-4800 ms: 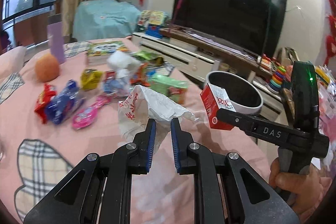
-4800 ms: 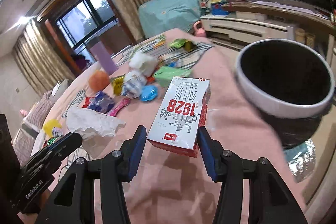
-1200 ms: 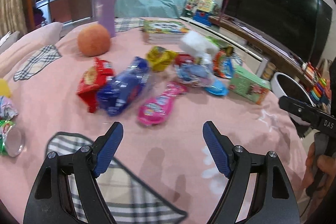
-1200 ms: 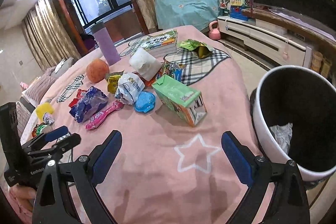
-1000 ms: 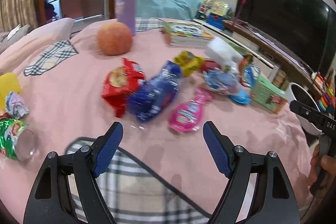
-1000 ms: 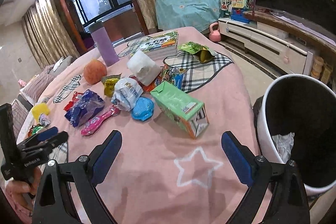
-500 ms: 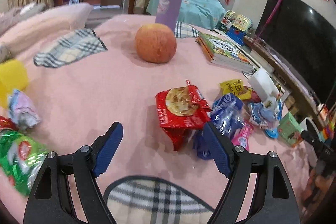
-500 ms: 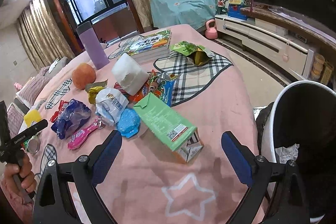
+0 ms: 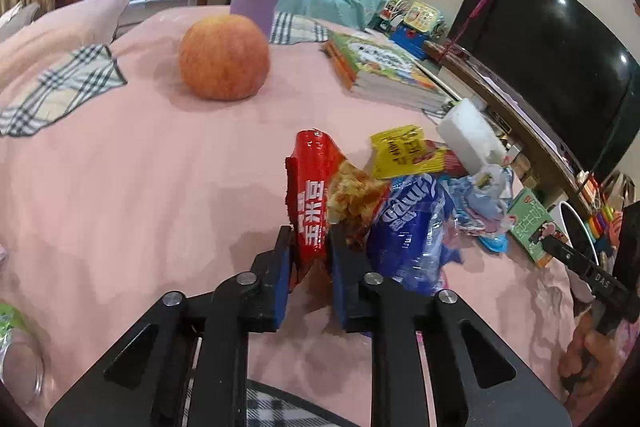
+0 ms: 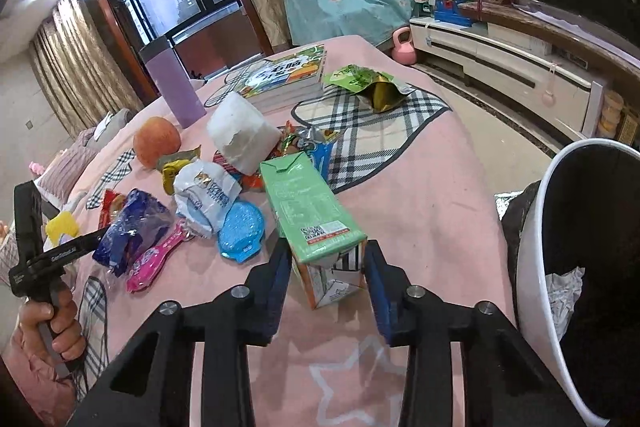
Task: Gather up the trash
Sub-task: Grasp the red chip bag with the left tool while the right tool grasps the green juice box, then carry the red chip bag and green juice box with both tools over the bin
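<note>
Since half a second ago both grippers have closed in: the left gripper (image 9: 309, 263), then spread over the pink cloth (image 9: 120, 187), now pinches the lower end of the red wrapper (image 9: 314, 195), whose long axis stands near upright between the jaws. Beside it lies the blue bag (image 9: 408, 227). Right gripper (image 10: 324, 275) brackets the near end of the green carton (image 10: 310, 203); the left pad appears to touch it, but whether the right pad does cannot be told. Carton lies flat on the cloth, long axis running away from the gripper, gabled top at the far end. Bin (image 10: 536, 247) stands right of the table edge and holds crumpled white paper (image 10: 564, 295), seen only in the right view. Apple (image 9: 223, 58) and books (image 9: 380, 67) sit beyond. Left view shows only the bin's rim
</note>
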A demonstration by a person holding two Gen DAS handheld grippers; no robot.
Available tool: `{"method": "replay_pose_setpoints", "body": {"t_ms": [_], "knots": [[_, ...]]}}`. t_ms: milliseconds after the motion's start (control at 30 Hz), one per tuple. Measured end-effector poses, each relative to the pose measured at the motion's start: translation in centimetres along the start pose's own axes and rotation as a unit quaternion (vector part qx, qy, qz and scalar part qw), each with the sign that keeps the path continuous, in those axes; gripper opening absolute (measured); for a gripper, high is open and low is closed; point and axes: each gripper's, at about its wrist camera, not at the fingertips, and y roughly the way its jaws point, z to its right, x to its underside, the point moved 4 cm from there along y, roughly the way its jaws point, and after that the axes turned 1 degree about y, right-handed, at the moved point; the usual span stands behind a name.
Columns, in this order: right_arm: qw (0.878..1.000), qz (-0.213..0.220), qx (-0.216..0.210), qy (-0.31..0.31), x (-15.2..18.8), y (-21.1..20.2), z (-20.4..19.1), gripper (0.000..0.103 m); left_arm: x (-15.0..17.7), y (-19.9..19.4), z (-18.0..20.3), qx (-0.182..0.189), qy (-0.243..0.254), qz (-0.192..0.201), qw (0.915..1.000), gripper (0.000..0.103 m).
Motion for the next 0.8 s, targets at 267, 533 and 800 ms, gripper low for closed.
{"method": "replay_pose_setpoints", "body": {"t_ms": [267,533,800], "knots": [[1.0,0.02,-0.013,0.005,0.7,-2.3,-0.4,0.034,0.4,-3.5,4.4,0.029,0.036,0.025,0.9986,0.012],[0.999,0.045,-0.013,0.021,1.4,-5.7,0.4,0.034,1.9,-5.1,10.1,0.072,0.07,0.022,0.9947,0.012],[0.996,0.077,0.004,0.039,1.8,-9.6,2.3,0.034,2.7,-5.8,15.9,0.111,0.102,0.019,0.9885,0.012]]}}
